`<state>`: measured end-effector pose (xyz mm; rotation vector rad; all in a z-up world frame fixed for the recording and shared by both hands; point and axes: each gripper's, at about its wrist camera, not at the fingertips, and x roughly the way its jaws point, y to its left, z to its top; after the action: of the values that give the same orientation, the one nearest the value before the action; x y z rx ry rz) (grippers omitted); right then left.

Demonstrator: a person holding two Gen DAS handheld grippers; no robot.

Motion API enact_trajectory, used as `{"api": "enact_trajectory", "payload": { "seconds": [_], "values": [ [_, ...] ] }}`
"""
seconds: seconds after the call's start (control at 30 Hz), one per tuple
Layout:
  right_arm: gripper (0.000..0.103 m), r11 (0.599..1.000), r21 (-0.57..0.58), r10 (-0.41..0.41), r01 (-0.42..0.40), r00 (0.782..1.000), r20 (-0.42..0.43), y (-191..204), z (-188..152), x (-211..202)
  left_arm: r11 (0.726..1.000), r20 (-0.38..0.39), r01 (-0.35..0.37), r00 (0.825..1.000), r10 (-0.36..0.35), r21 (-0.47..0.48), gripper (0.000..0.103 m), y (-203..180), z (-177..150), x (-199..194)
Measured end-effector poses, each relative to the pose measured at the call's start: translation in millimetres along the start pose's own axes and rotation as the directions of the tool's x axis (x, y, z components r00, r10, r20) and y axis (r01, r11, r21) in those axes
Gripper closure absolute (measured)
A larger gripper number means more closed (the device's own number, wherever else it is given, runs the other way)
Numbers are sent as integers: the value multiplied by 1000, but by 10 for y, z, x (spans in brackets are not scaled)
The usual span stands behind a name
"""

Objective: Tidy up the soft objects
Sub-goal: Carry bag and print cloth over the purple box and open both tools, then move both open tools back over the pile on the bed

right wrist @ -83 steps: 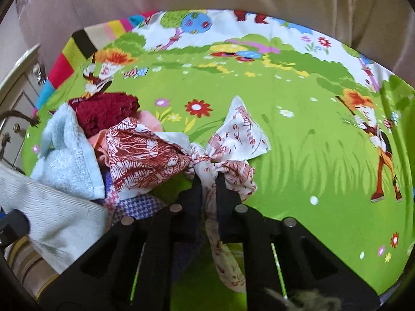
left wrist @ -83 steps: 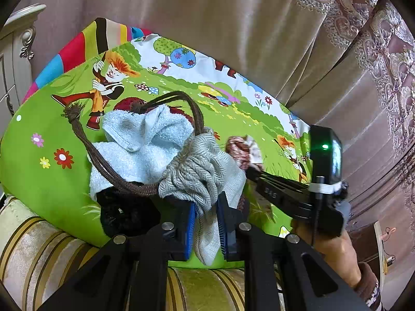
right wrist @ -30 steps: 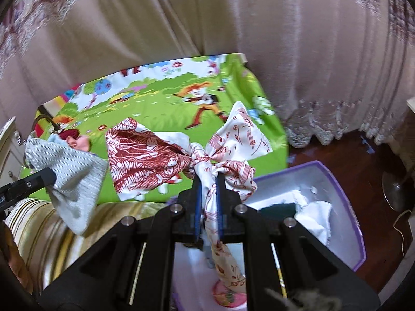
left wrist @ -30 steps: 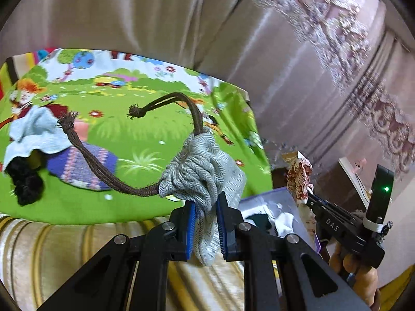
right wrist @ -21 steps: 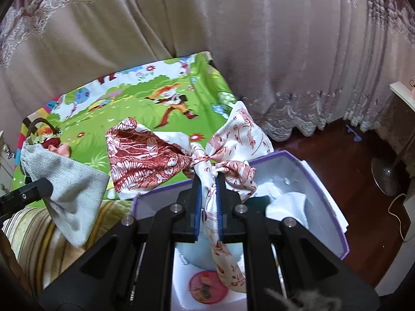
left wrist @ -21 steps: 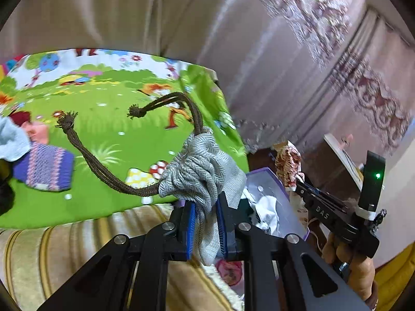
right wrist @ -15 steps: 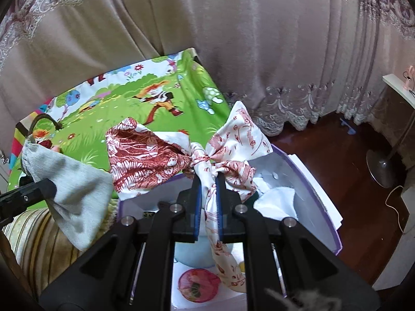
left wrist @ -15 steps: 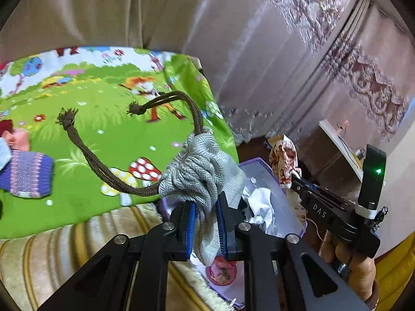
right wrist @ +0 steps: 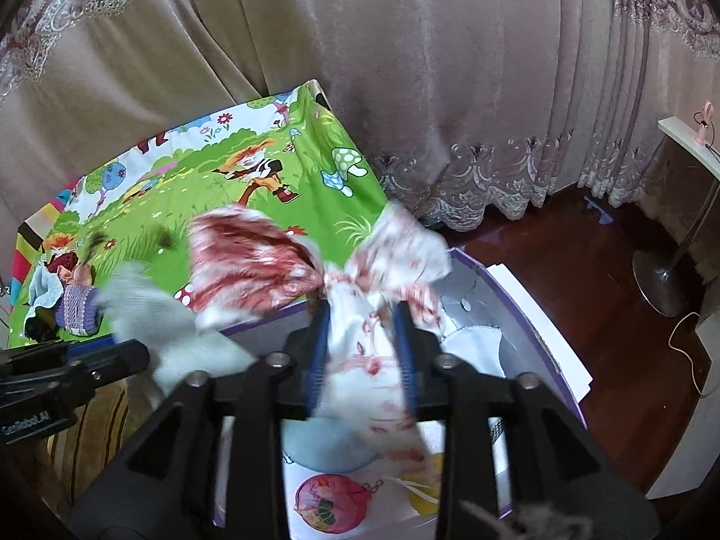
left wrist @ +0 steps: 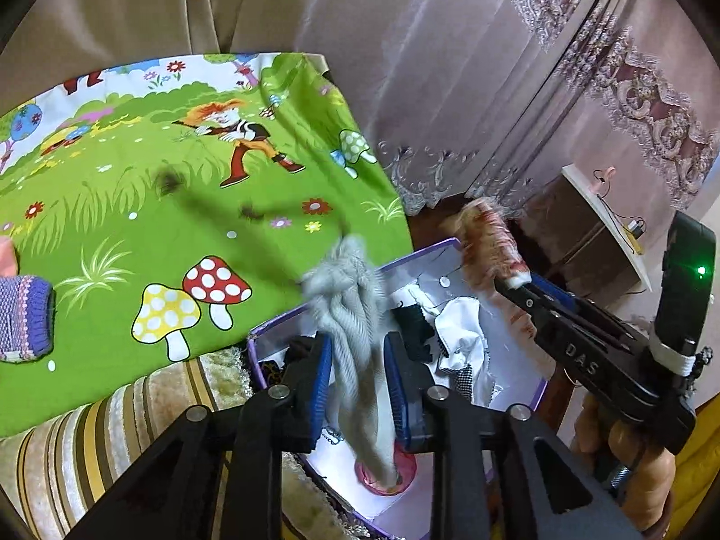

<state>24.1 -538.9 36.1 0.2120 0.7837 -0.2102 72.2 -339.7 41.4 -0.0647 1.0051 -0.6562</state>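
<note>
My left gripper (left wrist: 358, 382) is open over the purple-rimmed box (left wrist: 270, 330); the grey drawstring pouch (left wrist: 348, 297) slips down between its jaws, blurred. My right gripper (right wrist: 361, 353) is open too, and the red-and-white patterned cloth (right wrist: 270, 261) drops between its jaws over the same box (right wrist: 531, 315). The box holds white and dark clothes (left wrist: 459, 337). The pouch also shows at the left in the right wrist view (right wrist: 148, 310). The right gripper shows at the right in the left wrist view (left wrist: 508, 283).
A green cartoon play mat (left wrist: 135, 207) covers the striped sofa (left wrist: 67, 450). A purple knitted item (left wrist: 22, 315) and other soft things (right wrist: 49, 288) lie at its left. Curtains (right wrist: 450, 67) hang behind; a fan base (right wrist: 661, 283) stands on the wooden floor.
Both grippers swung from the mat to above the box, then both opened. The grey pouch and the patterned cloth are now falling, blurred with motion.
</note>
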Motion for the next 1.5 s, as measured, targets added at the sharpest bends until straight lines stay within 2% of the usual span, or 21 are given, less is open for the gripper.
{"api": "enact_trajectory", "payload": {
  "seconds": [0.03, 0.13, 0.4, 0.5, 0.63, 0.77, 0.97, 1.07, 1.17, 1.33, 1.5],
  "values": [
    [57, 1000, 1, 0, 0, 1000, -1, -1, -2, 5, 1000, -1, -3, 1000, 3, -2, 73, 8, -3, 0],
    [56, 1000, 10, 1, -1, 1000, -3, -11, -10, 11, 1000, 6, -10, 1000, 10, -6, 68, 21, -6, -23],
    [56, 1000, -5, 1, -1, 1000, -3, 56, -22, -45, 999, 30, 0, 1000, 1, -33, 67, 85, -14, -110],
    [54, 1000, -14, 12, -12, 1000, 0, 111, -13, -79, 998, 58, 4, 998, -1, -55, 67, 130, -24, -164],
    [51, 999, -26, 37, -36, 999, 11, 212, -3, -148, 999, 118, -5, 993, 10, -35, 67, 177, -26, -306],
    [51, 997, -43, 65, -64, 998, 26, 381, 20, -211, 998, 189, -63, 980, 61, 5, 67, 250, -48, -538],
    [51, 987, -85, 140, -135, 989, 55, 745, 70, -321, 994, 227, -110, 968, 107, -1, 67, 609, -131, -879],
    [50, 980, -126, 162, -155, 986, 50, 976, 68, -338, 986, 262, -166, 952, 160, -1, 67, 794, -220, -1062],
    [50, 968, -172, 192, -182, 980, 46, 1214, 53, -355, 975, 278, -220, 934, 223, -41, 67, 1033, -322, -1246],
    [50, 943, -225, 255, -244, 967, 19, 1594, 32, -356, 959, 265, -225, 927, 266, -175, 67, 1552, -497, -1504],
    [50, 922, -263, 294, -285, 956, -6, 1888, 5, -344, 924, 258, -233, 913, 315, -304, 67, 2033, -691, -1729]
  ]
}}
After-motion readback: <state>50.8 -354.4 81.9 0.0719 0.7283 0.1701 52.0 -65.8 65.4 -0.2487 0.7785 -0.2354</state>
